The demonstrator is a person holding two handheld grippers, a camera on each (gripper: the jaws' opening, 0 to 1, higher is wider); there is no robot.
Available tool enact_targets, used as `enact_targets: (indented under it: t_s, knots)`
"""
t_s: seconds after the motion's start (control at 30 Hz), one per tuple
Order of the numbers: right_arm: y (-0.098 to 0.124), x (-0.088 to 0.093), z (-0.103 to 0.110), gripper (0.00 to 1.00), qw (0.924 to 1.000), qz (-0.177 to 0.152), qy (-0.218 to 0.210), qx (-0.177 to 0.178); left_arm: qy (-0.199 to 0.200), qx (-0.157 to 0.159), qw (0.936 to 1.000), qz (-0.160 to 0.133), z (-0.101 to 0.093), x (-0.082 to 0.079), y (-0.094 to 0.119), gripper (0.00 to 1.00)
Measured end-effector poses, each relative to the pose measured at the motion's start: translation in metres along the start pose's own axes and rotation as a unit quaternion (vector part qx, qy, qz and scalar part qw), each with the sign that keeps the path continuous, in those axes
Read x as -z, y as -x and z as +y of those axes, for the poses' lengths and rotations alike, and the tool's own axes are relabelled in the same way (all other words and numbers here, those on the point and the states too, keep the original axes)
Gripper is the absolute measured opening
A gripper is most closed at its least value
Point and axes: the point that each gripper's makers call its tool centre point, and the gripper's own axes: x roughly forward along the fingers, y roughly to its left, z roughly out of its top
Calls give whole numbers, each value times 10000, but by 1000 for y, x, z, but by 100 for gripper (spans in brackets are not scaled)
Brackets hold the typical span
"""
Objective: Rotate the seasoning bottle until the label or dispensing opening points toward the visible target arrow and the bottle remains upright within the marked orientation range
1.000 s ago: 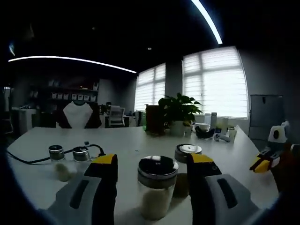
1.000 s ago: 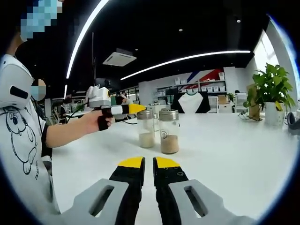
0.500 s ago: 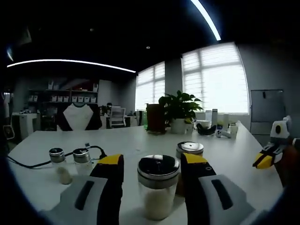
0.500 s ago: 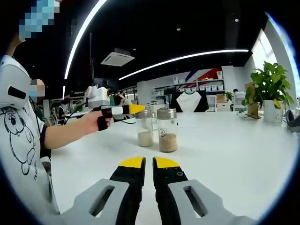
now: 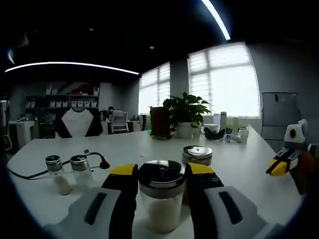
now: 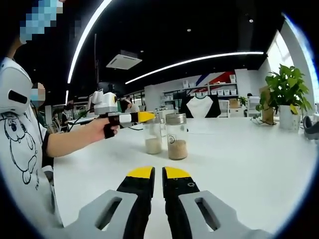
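Note:
A glass seasoning bottle with a metal lid and white powder stands upright on the white table. My left gripper has its yellow-tipped jaws pressed against both sides of the lid. In the right gripper view, a hand holds the left gripper at the same white-filled bottle. My right gripper hovers over the table, shut on nothing, some way short of the bottles. Its yellow tip comes in from the right edge of the left gripper view.
A second bottle with brown contents stands close beside the held one, and it is just behind it in the left gripper view. Two small shakers and a black cable lie left. A potted plant stands farther back.
My left gripper's jaws have drawn in from either side until they meet the bottle's lid, and the camera has come slightly closer. The right gripper has stayed shut and nearly still.

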Motion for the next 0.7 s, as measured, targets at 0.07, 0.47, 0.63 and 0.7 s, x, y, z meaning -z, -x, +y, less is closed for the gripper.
enact_targets:
  t_s: [0.07,0.47,0.63,0.7]
  knots:
    - [0,1,-1,3,10000,12,-5,7,47,51,10000,2,-1,0,1,40]
    - [-8,7,8,3,9994,189,173,-213,142,357,9993,21,-8,1,4,40]
    - [-8,6,15,3,9989,185,177,-384,137,666,9976,131,-8,1,3,39]
    - [-8,6,17,3,9988,171,165,-427,72,763,9968,207,-10,2,3,39]
